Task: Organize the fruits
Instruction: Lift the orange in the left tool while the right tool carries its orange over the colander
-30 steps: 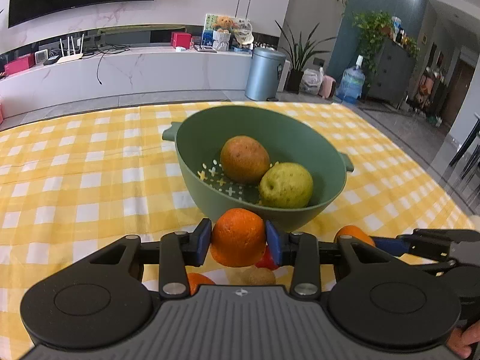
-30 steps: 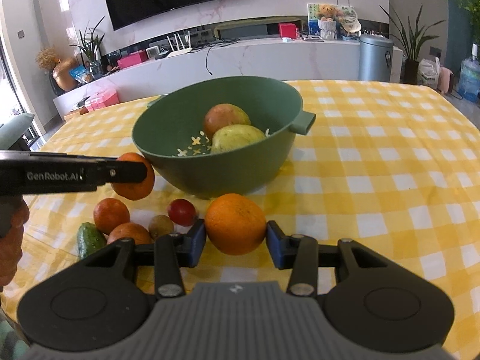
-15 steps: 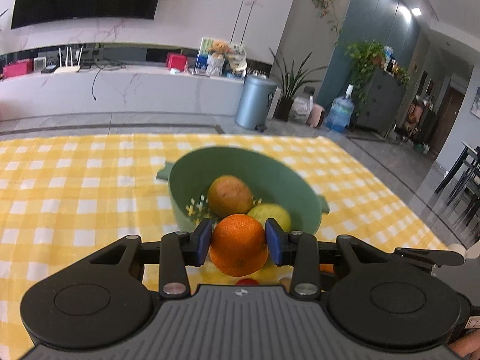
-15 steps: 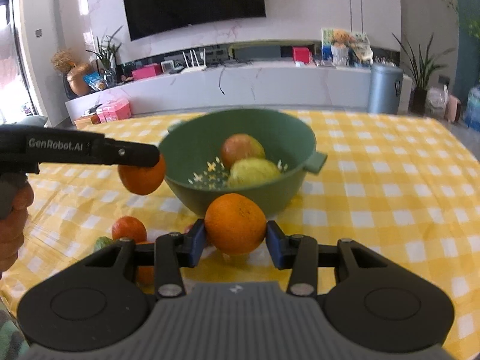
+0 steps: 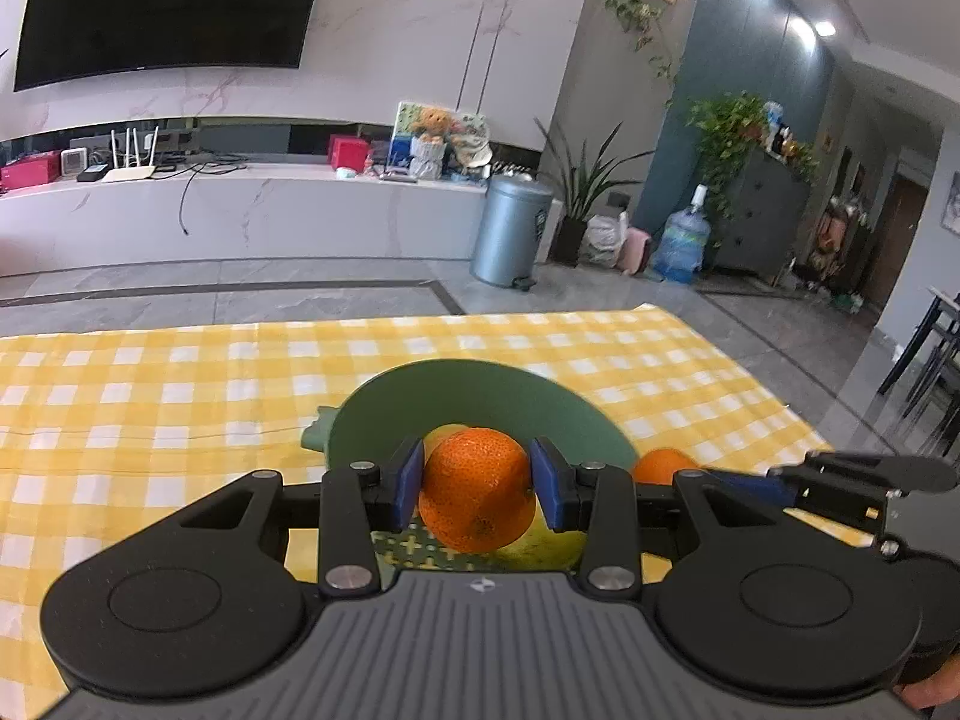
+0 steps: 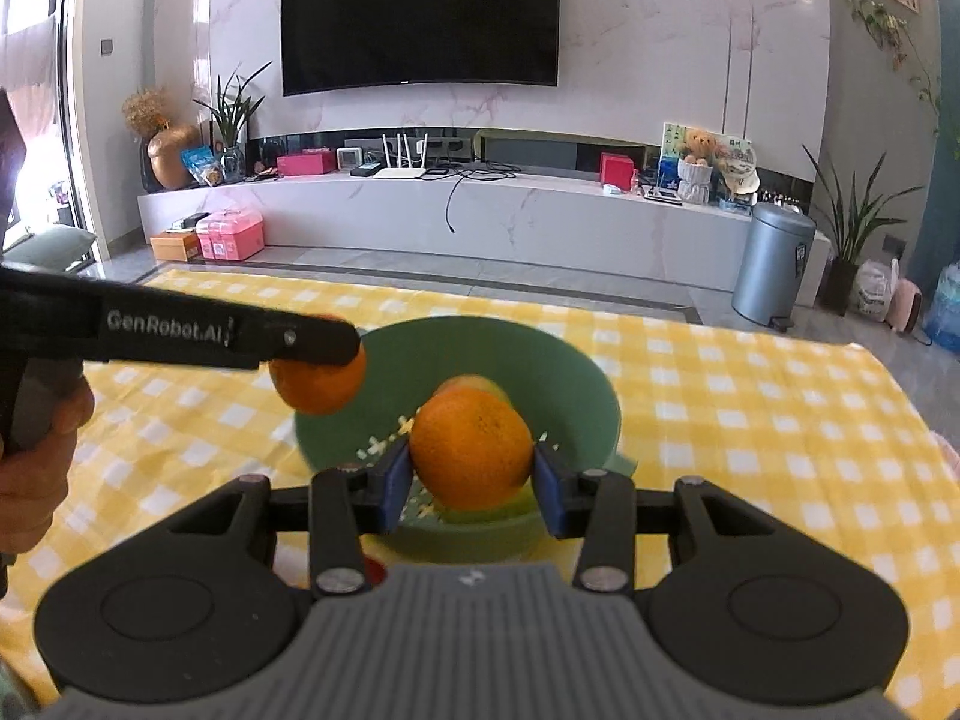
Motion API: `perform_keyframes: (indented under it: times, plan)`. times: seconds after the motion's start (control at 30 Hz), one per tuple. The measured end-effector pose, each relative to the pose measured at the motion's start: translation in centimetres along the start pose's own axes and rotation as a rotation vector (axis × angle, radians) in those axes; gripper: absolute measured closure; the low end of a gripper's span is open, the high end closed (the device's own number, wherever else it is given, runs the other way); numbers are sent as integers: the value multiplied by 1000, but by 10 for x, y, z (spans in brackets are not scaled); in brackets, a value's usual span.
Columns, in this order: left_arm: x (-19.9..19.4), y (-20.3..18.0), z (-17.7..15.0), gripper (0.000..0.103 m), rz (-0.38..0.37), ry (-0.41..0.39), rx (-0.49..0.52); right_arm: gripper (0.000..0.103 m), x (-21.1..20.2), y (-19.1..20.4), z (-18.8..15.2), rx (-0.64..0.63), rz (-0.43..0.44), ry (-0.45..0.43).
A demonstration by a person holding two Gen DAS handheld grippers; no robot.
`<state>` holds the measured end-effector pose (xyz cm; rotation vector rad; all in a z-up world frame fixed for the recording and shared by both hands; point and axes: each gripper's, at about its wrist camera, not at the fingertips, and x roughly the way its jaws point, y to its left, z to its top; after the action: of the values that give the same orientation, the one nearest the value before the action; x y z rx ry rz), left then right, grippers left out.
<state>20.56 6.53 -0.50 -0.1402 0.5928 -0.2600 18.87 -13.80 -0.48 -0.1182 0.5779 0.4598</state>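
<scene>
— Left gripper (image 5: pixel 474 483), you're pinching an orange (image 5: pixel 477 489) between both blue pads, and you're holding it lifted over the near part of the green colander (image 5: pixel 372 408). How is your partner doing?

— Right gripper (image 6: pixel 473 479), you're doing the same: your pads are pressed onto a second orange (image 6: pixel 471 449), and you're holding it above the colander's near rim, just beside the other claw's fruit.

— So you're carrying two at once. What's sitting in the colander?

— At least two pieces, as far as you can see: a yellow-green fruit (image 5: pixel 555 540) is peeking out under the left claw's orange, and a reddish-yellow one (image 6: pixel 474 385) is showing behind the right claw's orange.

— And how far along are you, would you say?

— I'd judge you're partway. Neither orange is released; you're both needing to lower into the colander and spread your pads. On the yellow checked tablecloth (image 6: pixel 750 420) in front of the colander, something red (image 6: pixel 373 570) is poking out by the right gripper's body, so loose fruit is probably waiting. How much, I can't tell, since your gripper bodies are hiding that patch.
</scene>
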Motion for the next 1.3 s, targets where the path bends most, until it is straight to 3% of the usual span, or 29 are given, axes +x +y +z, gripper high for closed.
perform_keyframes:
  times: [0.7, 1.3]
  plan:
    - [46, 21, -14, 60, 28, 161, 17, 63, 78, 0, 16, -41, 54, 178]
    - [51, 23, -16, 54, -35, 173, -10, 63, 86, 6, 29, -186, 64, 230]
